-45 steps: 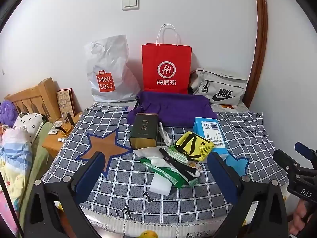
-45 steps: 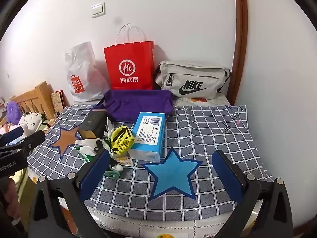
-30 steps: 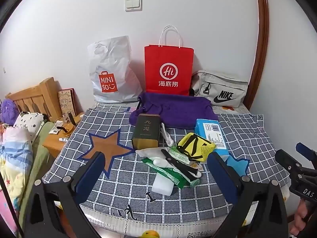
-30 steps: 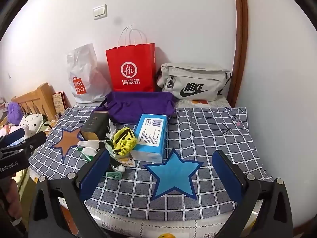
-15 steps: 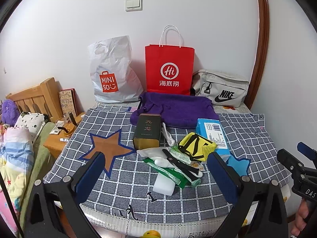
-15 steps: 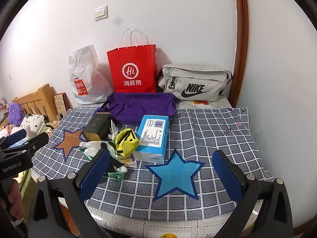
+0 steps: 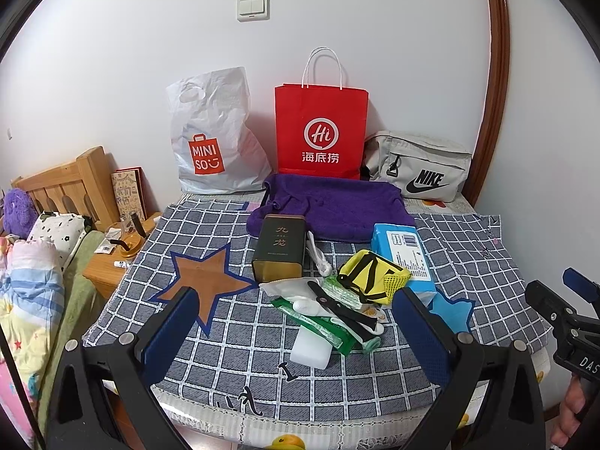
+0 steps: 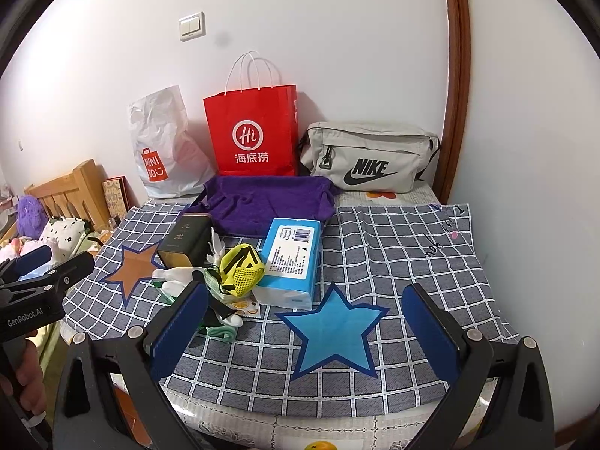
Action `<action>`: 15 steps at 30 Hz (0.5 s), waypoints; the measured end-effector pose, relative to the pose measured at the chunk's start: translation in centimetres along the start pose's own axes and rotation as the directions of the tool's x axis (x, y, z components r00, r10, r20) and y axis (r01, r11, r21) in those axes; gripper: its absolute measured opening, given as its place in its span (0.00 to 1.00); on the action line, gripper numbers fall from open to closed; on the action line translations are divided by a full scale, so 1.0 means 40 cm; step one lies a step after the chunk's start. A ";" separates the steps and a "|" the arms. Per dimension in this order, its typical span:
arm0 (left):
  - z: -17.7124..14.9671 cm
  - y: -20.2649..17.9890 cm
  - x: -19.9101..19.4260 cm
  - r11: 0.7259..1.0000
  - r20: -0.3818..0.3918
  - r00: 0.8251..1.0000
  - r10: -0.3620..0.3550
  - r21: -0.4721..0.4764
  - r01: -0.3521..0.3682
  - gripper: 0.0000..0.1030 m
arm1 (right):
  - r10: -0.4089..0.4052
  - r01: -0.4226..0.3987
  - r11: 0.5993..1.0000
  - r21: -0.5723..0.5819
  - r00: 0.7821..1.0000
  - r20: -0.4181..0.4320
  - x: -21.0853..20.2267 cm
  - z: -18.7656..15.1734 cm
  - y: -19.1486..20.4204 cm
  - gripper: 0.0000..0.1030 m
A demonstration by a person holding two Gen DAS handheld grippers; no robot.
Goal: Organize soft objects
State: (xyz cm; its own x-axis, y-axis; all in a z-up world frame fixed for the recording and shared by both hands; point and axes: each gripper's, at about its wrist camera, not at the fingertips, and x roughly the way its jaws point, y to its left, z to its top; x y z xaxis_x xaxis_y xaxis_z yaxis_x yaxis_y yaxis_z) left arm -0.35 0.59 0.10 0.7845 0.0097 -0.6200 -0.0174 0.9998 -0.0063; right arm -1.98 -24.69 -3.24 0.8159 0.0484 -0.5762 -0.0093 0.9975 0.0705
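Observation:
A pile lies on the grey checked cloth (image 7: 232,341): a purple towel (image 7: 333,204), a dark tin box (image 7: 279,247), a blue tissue pack (image 7: 405,255), a yellow mesh pouch (image 7: 373,277), green packets (image 7: 318,322), a white sponge block (image 7: 311,350). My left gripper (image 7: 300,333) hangs open near the table's front edge, short of the pile, holding nothing. My right gripper (image 8: 307,330) is open above the blue star (image 8: 333,328), with the tissue pack (image 8: 290,257), yellow pouch (image 8: 242,270) and towel (image 8: 268,202) beyond it.
Against the wall stand a white plastic bag (image 7: 215,135), a red paper bag (image 7: 320,131) and a grey waist bag (image 7: 418,170). An orange star (image 7: 206,285) marks the cloth's left side. A bed and wooden nightstand (image 7: 103,270) lie left of the table.
Both grippers drew back and rose slightly, so the table's items sit a little lower and smaller in view. Both stay open and nothing on the table moved.

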 end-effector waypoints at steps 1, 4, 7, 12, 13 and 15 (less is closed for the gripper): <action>0.001 0.001 0.000 1.000 -0.002 1.000 0.001 0.000 -0.001 1.00 | 0.000 0.000 1.000 0.000 1.000 0.000 0.000 0.000 0.000 0.99; -0.001 0.001 0.002 1.000 -0.001 1.000 0.000 0.000 0.000 1.00 | 0.002 -0.002 1.000 0.000 1.000 0.000 0.001 0.000 0.000 0.99; 0.000 0.000 0.003 1.000 0.002 1.000 -0.005 0.002 0.005 1.00 | 0.003 -0.003 1.000 -0.006 1.000 0.006 -0.003 0.000 0.004 0.99; -0.001 0.002 0.001 1.000 0.001 1.000 -0.003 0.003 0.003 1.00 | 0.003 -0.003 1.000 -0.005 1.000 0.006 -0.005 -0.002 0.005 0.99; -0.002 0.003 0.000 1.000 0.001 1.000 -0.003 0.003 0.002 1.00 | 0.004 -0.004 1.000 -0.004 1.000 0.006 -0.005 -0.002 0.005 0.99; -0.002 0.003 0.000 1.000 0.002 1.000 -0.003 0.003 0.003 1.00 | 0.004 -0.004 1.000 -0.004 1.000 0.007 -0.005 -0.002 0.005 0.99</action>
State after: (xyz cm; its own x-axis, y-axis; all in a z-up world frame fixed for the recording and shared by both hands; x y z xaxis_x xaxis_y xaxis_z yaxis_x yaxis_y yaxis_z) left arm -0.41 0.73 0.06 0.7855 0.0069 -0.6188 -0.0136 0.9999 -0.0061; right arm -2.18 -24.49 -3.17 0.8201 0.0522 -0.5698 -0.0153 0.9975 0.0694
